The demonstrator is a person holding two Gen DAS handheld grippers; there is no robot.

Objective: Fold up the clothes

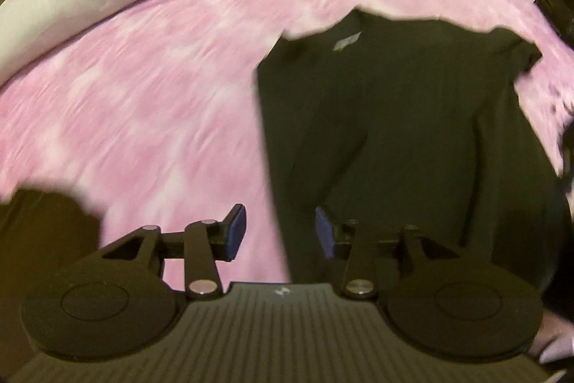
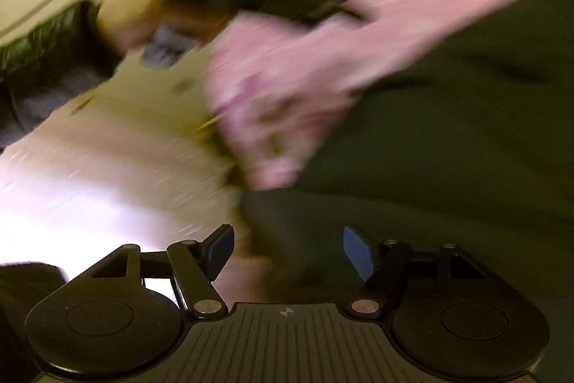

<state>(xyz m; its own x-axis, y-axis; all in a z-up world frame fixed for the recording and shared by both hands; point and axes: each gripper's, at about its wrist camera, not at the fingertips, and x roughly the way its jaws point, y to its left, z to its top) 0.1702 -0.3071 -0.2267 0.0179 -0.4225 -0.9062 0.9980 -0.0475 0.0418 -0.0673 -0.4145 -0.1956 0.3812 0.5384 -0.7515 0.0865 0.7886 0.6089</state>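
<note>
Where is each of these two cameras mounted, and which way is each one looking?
Left wrist view: sits on the left gripper, looking forward over a dark shirt spread on a pink bedspread; both gripper fingers show, open.
Right wrist view: sits on the right gripper, badly blurred, facing dark cloth at the bed's edge; its open fingers show.
Shared: apparently the pink bedspread and dark fabric.
</note>
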